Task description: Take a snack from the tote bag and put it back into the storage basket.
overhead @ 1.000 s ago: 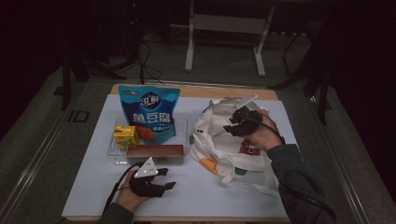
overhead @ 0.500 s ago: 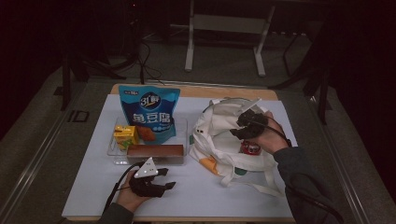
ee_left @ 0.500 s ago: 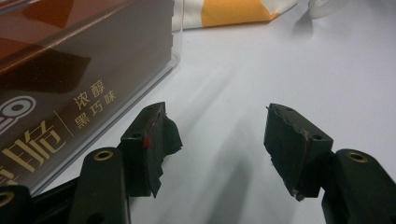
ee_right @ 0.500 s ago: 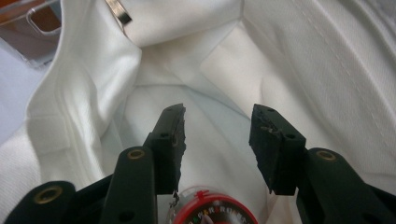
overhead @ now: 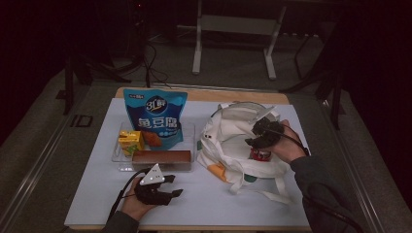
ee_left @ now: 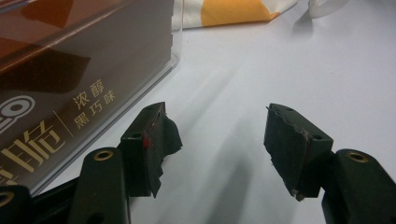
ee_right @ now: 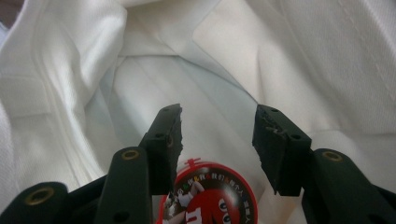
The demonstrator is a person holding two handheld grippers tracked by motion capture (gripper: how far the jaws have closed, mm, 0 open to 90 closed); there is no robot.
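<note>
My right gripper [overhead: 251, 137] hovers over a white tote bag [overhead: 228, 145] at the right of the table, jaws open. In the right gripper view, my right gripper [ee_right: 217, 122] holds nothing, and a round red candy tin [ee_right: 210, 198] lies on the white cloth just below its jaws. The same tin [overhead: 261, 154] shows under the hand in the high view. My left gripper [overhead: 173, 187] rests open near the front edge. In its own view, my left gripper [ee_left: 219, 126] is empty over bare white table, beside a brown box [ee_left: 70, 70].
A clear tray [overhead: 190, 145] holds the brown box [overhead: 162, 158], a yellow juice carton [overhead: 130, 142] and an orange snack. A blue snack bag [overhead: 155, 116] stands against its back. The tote's straps [overhead: 262, 191] trail toward the front edge.
The right gripper has drifted slightly right and nearer over the tote bag. The red tin and the left gripper have stayed put.
</note>
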